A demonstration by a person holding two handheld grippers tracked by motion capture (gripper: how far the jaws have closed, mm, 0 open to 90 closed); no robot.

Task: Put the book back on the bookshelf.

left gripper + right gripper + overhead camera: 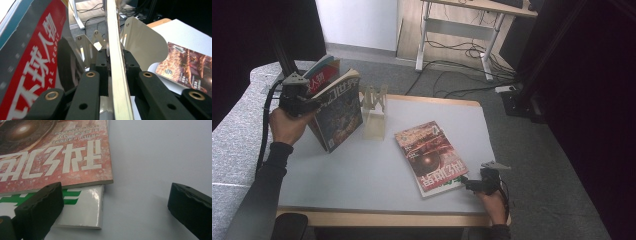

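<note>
1. The magazine (339, 112) in the left gripper (301, 101) is up off the table, held upright at the far left, its dark illustrated cover facing the person. In the left gripper view the jaws are pressed together on its edge (117, 75), with the pages standing straight up between them.
2. A second magazine with a red cover (37, 67) leans right behind it on the gripper's left (whether the jaws also catch it, I cannot tell).
3. Just beside the held magazine stands the pale metal bookend rack (374, 112), upright near the table's far edge. It looks like the target, so I judge the step in hand to be standing the magazine against it.
4. To do that well: keep the spine vertical, lower the bottom edge onto the table (362, 170) close to the rack's plate, and only loosen the pinch once the magazine leans on the plate, or else it may flop flat.
5. Over on the near right, the right gripper (472, 185) sits low at the corner of the stack of flat magazines (430, 157). Its jaws are spread wide, gripping nothing.
6. In the right gripper view the red-covered top magazine (55, 155) lies on a white one with green lettering (82, 207), and one jaw is just beside that lower corner, the other well apart on bare table.
7. That hand seems ready for the next pickup; it will need to slide a jaw under the corner.
</note>
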